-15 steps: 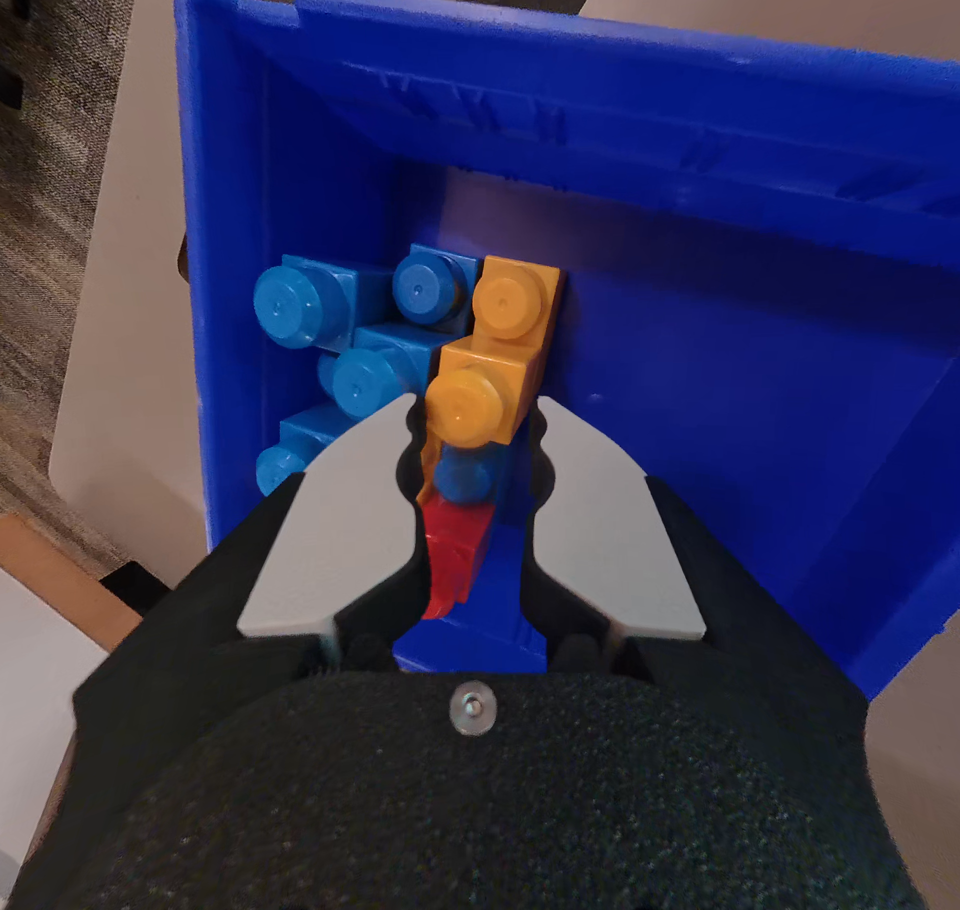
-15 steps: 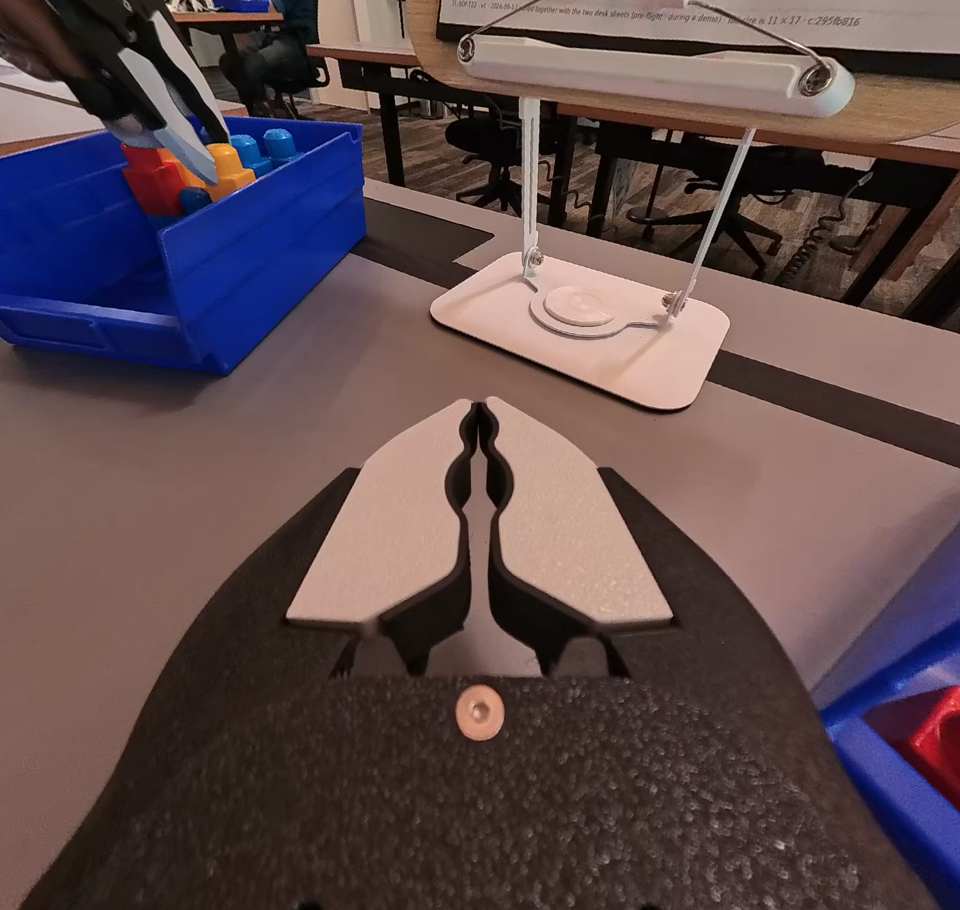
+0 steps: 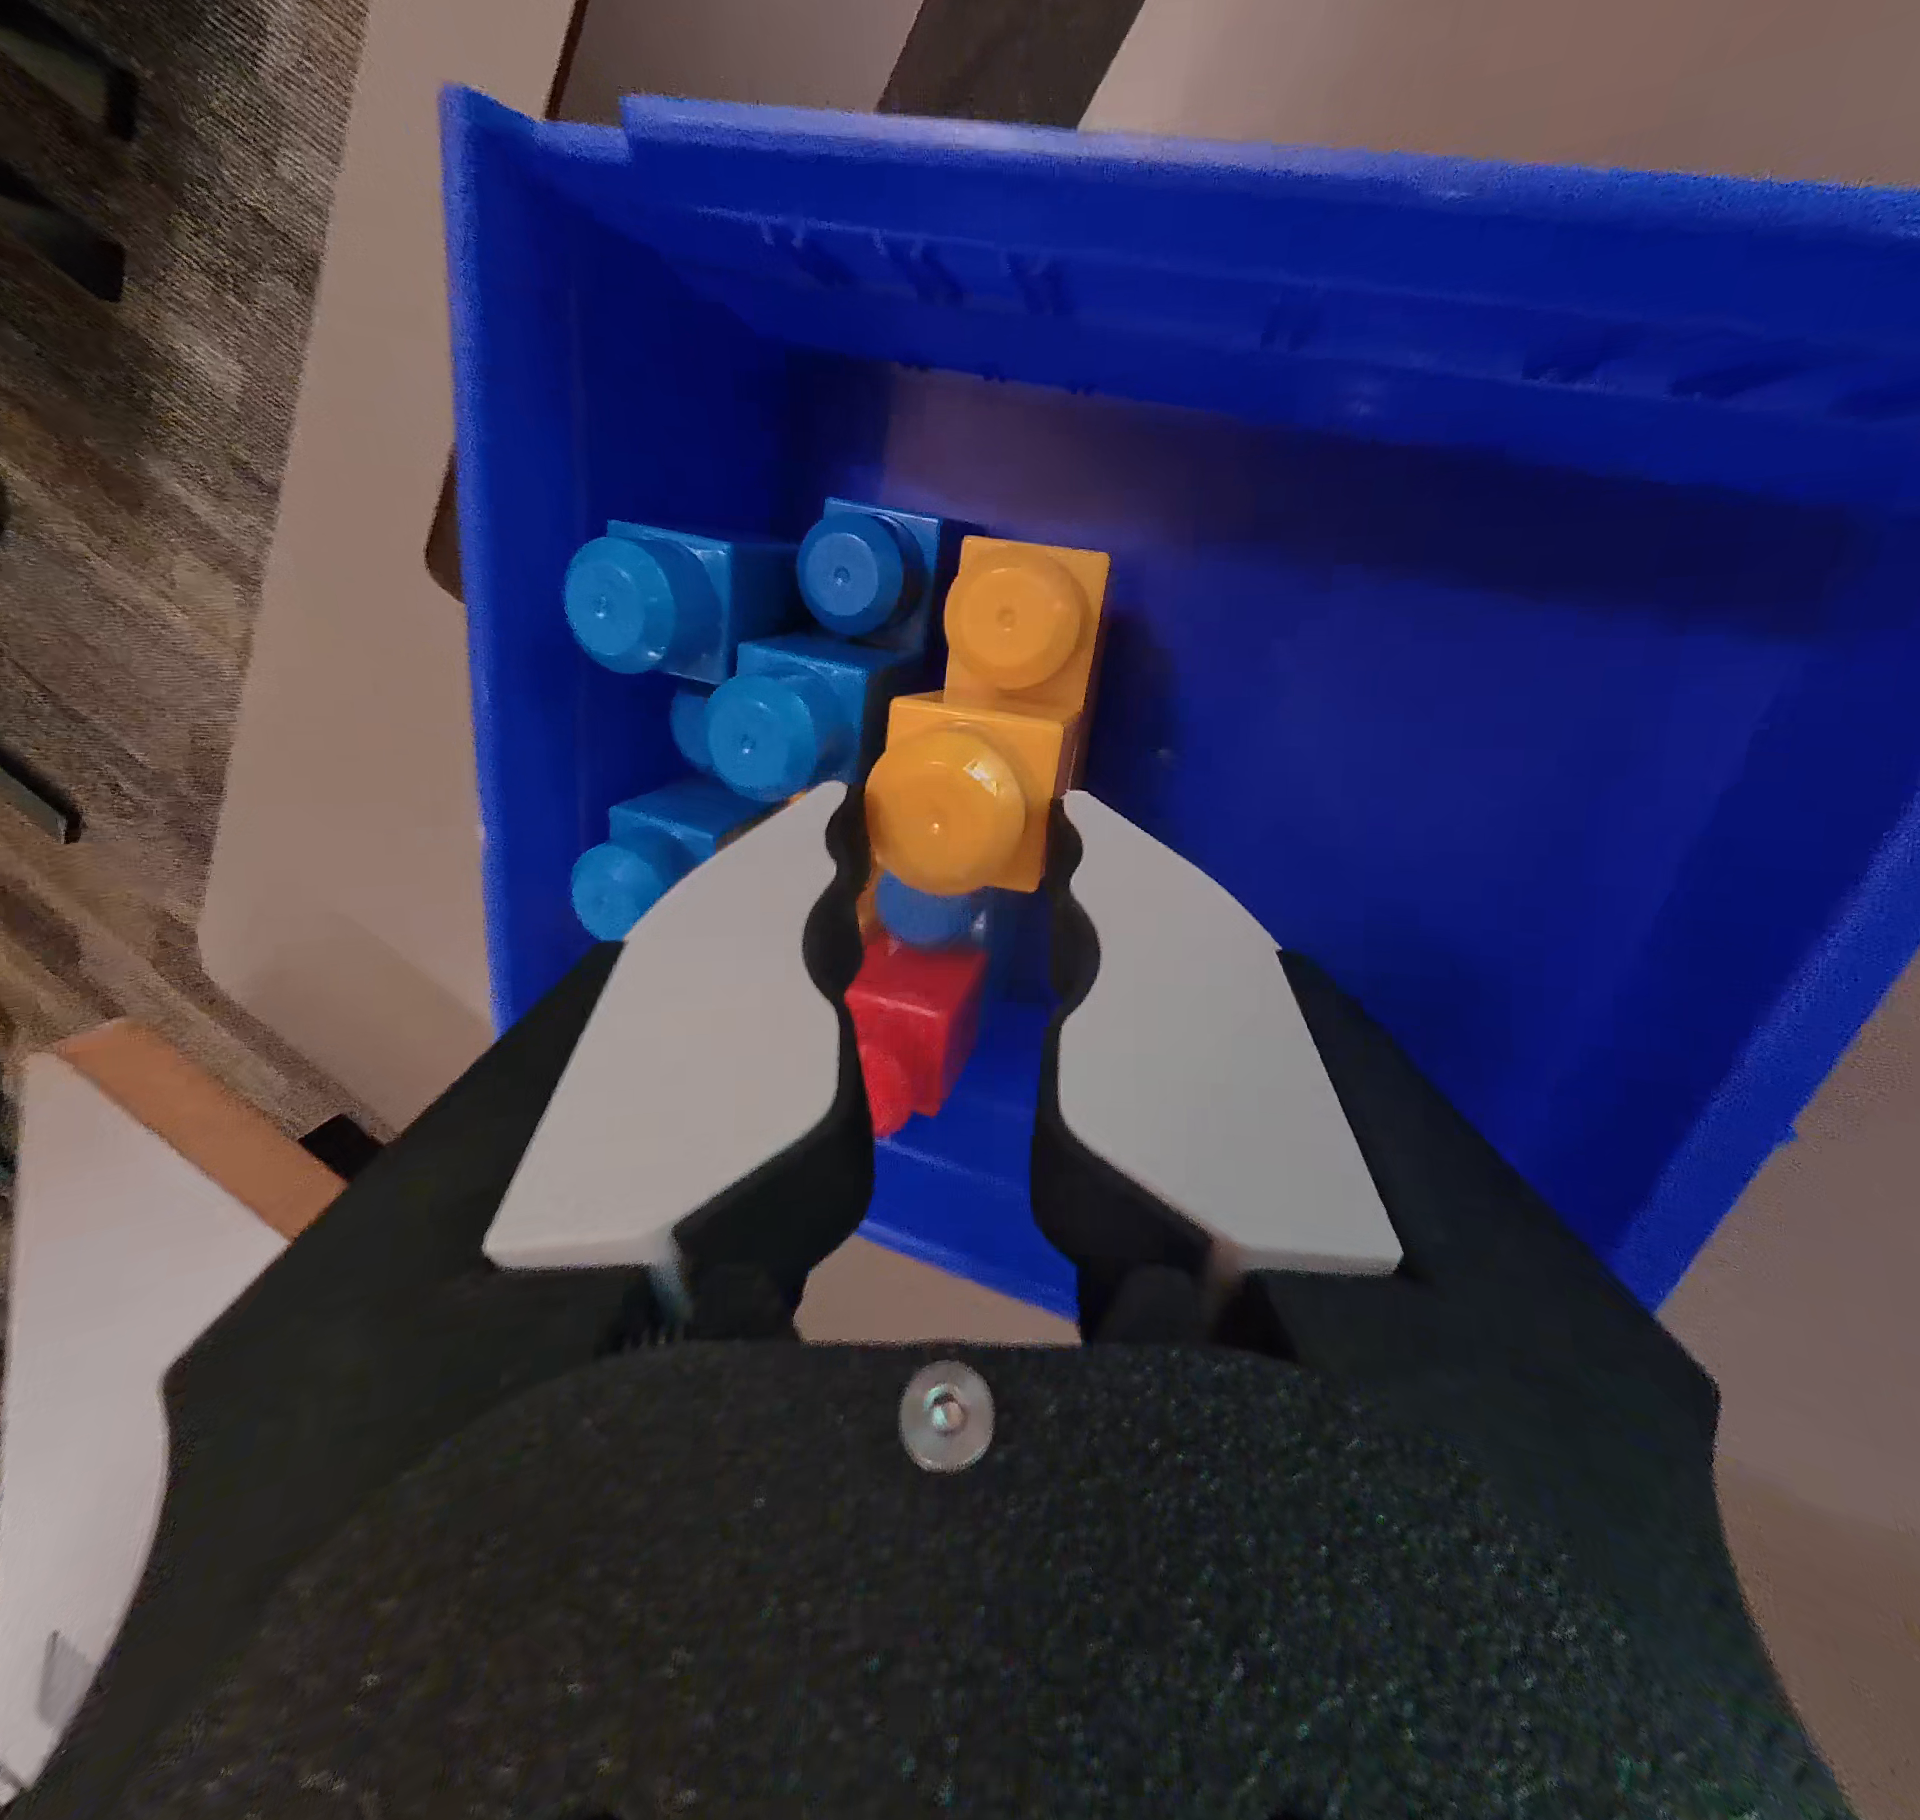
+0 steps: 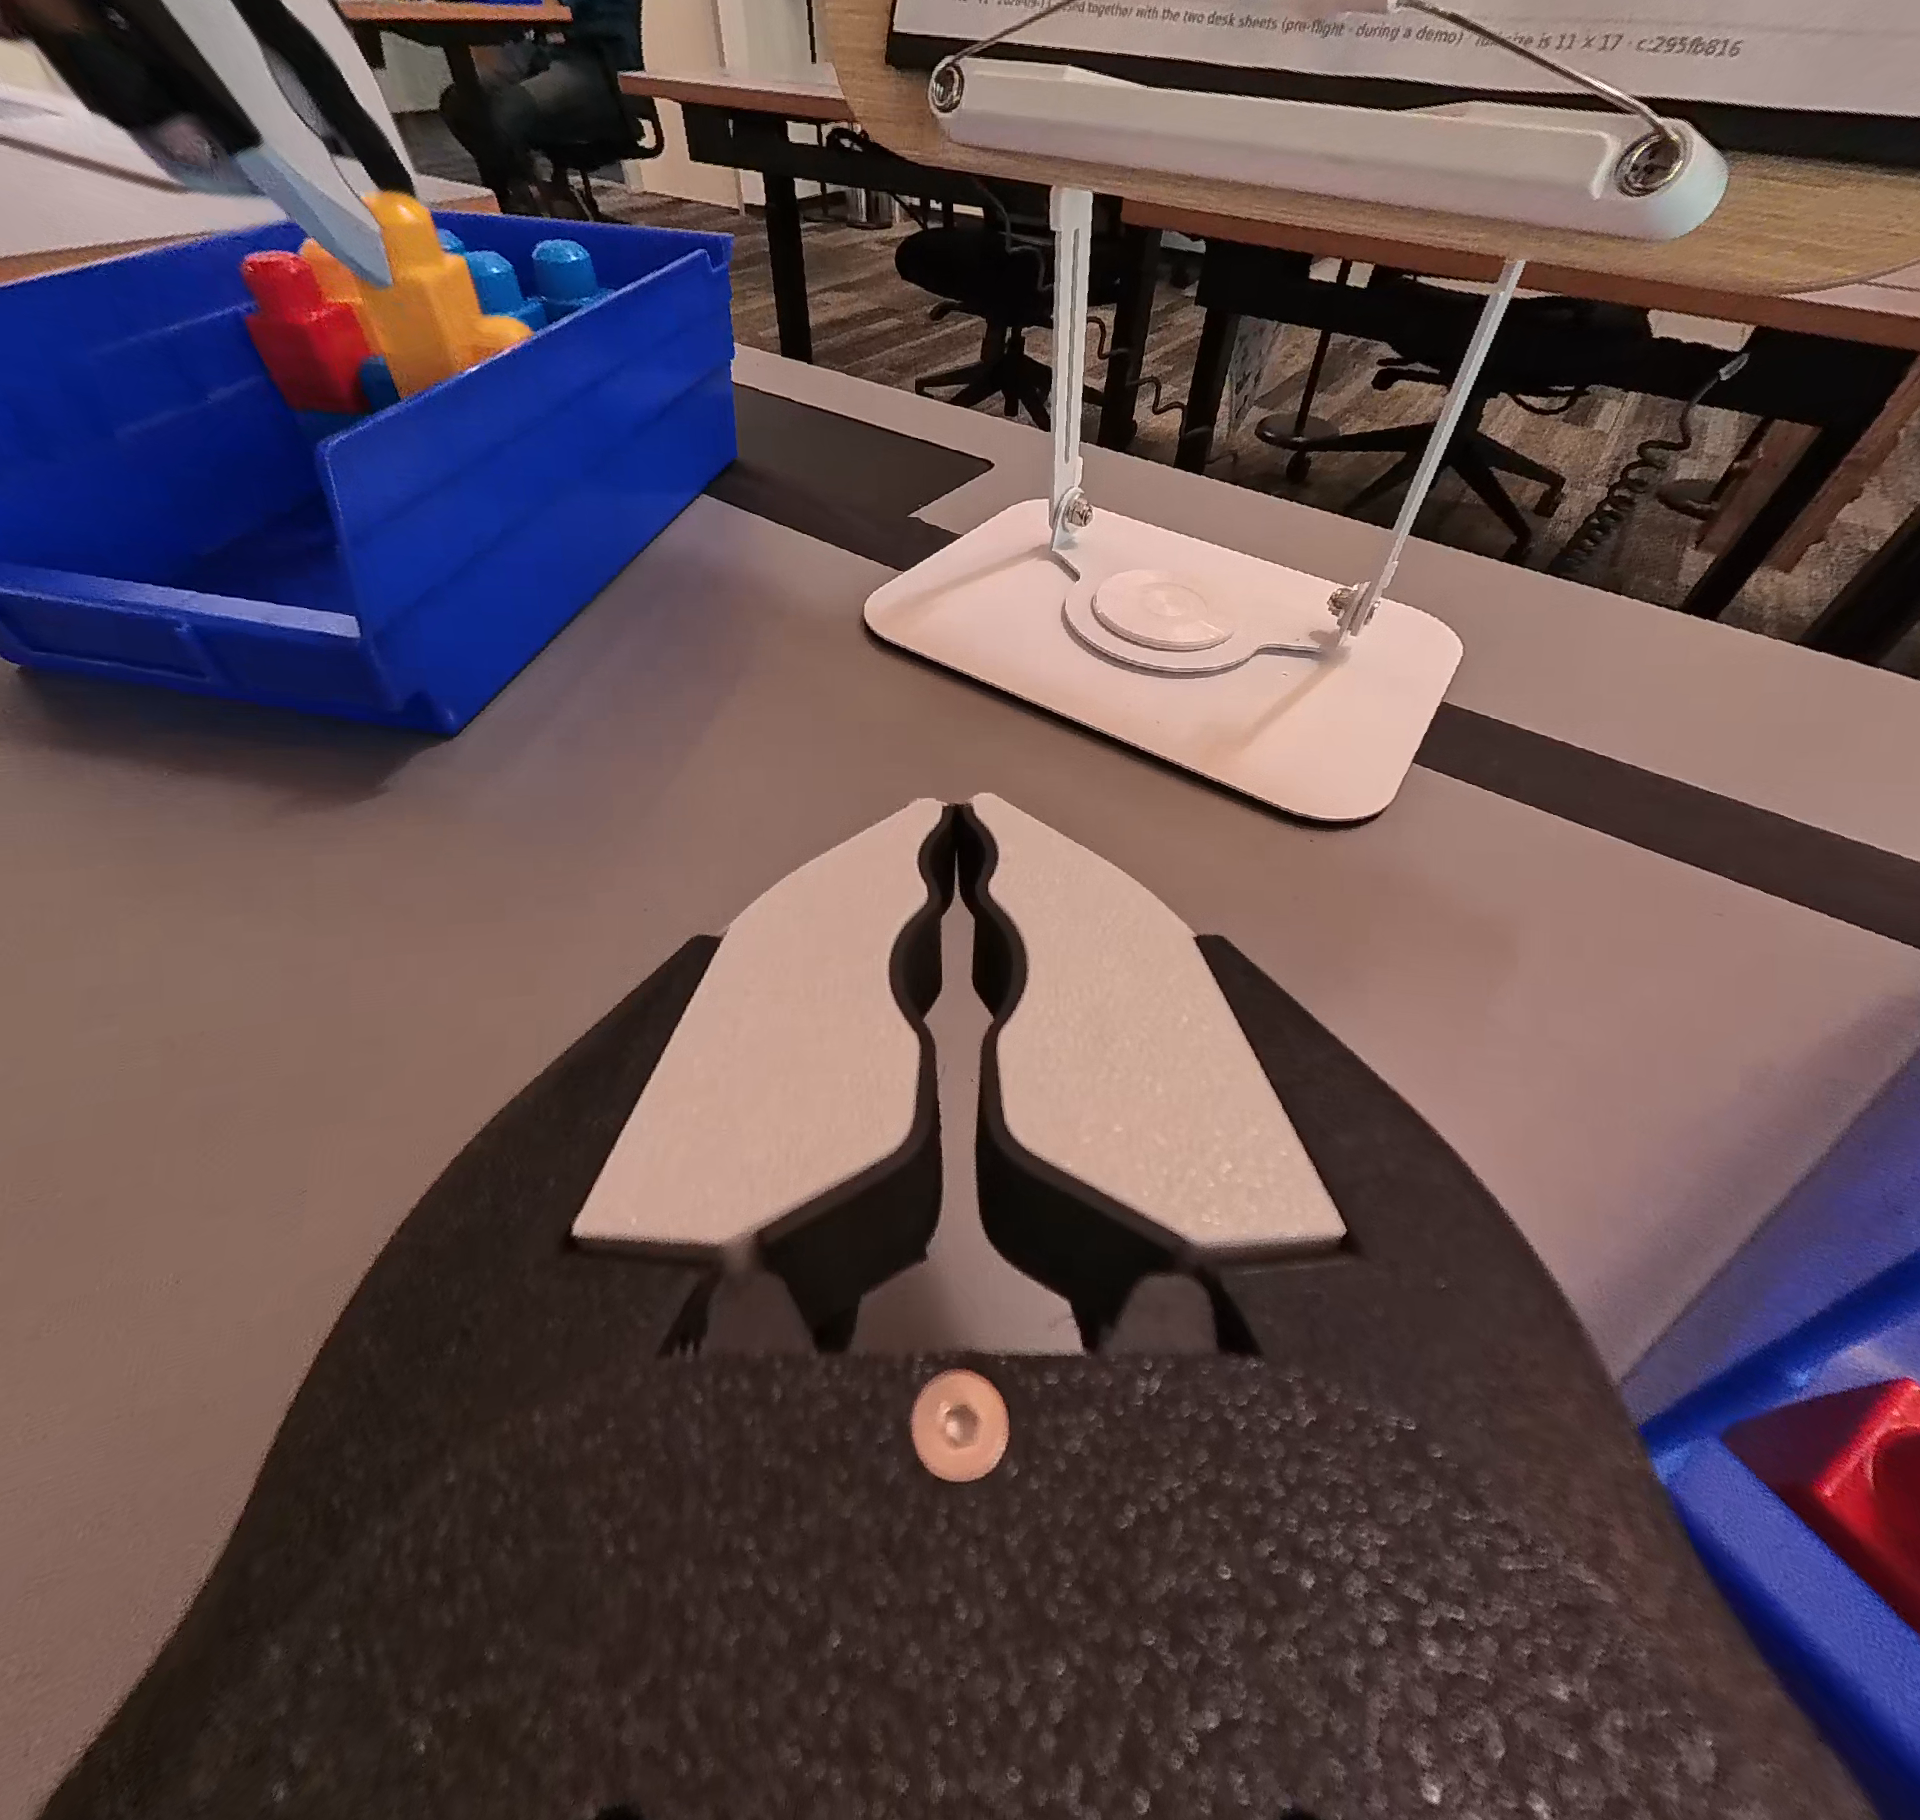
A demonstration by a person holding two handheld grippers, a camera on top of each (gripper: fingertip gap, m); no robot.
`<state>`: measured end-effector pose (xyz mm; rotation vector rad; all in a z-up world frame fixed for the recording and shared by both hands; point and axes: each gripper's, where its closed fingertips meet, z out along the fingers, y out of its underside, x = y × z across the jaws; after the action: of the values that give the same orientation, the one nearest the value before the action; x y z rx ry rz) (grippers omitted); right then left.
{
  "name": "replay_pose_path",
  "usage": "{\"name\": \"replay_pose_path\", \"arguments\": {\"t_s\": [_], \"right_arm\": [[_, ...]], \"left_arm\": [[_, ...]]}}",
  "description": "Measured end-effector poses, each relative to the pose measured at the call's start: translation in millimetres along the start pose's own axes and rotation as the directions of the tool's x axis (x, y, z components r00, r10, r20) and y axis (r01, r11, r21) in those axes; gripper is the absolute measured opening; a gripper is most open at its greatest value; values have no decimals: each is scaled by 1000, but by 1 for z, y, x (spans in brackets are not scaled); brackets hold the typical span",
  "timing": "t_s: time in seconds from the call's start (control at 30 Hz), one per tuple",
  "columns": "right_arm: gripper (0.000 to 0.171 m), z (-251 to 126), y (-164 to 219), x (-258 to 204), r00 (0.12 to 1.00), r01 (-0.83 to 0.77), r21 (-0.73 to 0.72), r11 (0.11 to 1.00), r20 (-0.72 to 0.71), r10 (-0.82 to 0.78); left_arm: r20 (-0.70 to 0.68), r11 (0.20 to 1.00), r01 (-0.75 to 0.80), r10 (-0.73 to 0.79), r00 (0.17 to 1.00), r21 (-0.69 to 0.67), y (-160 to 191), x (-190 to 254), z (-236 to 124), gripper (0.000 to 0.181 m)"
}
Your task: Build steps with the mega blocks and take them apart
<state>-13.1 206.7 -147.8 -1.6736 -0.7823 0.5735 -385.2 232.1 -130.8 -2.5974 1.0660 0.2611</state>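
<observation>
Over the blue bin at the far left of the table, your left gripper points down into the pile, its jaws closed on the sides of an orange mega block whose single stud faces the camera. In the right wrist view that block already stands above the rest, so it looks lifted or partly lifted, though you cannot tell whether its base is clear of the pieces below. Just behind it sits a second orange block; blue blocks crowd the left wall of the bin, and a red block lies beneath your jaws with a blue stud between.

Your right gripper hovers low over bare table, jaws together with nothing in them, pointed toward a white document stand. A second blue bin holding a red piece shows at the lower right corner.

Risks, as a judgement: the grip is near the fingertips, so a tilt or jerk could let the orange block twist and slip out. If its underside is pressed onto a neighbour, a fast pull may drag that neighbour up, then drop it. Swinging sideways before clearing the bin wall could knock the block loose or shove the light bin.
</observation>
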Motion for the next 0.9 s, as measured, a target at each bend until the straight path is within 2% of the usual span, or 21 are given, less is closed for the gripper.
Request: {"name": "replay_pose_path", "arguments": {"t_s": [0.23, 0.43, 0.67, 0.87, 0.9], "right_arm": [[0, 0, -1, -3, 1000, 10, 3, 1000, 3, -10], [0, -3, -6, -9, 1000, 16, 28, 999, 24, -16], [0, -12, -26, -21, 993, 83, 120, 989, 72, -92], [0, -35, -57, -44, 951, 134, 248, 960, 242, -195], [10, -40, -61, -50, 936, 146, 263, 954, 276, -220]], "left_arm": [[49, 994, -92, 89, 995, 57, -16, 12, -62, 33], [91, 959, -210, 196, 976, 189, -47, 51, -112, 33], [61, 801, -329, 346, 936, 500, -98, 147, -152, 33], [18, 693, -372, 460, 888, 618, -116, 218, -148, 32], [8, 687, -376, 475, 880, 622, -117, 227, -144, 32]]}}
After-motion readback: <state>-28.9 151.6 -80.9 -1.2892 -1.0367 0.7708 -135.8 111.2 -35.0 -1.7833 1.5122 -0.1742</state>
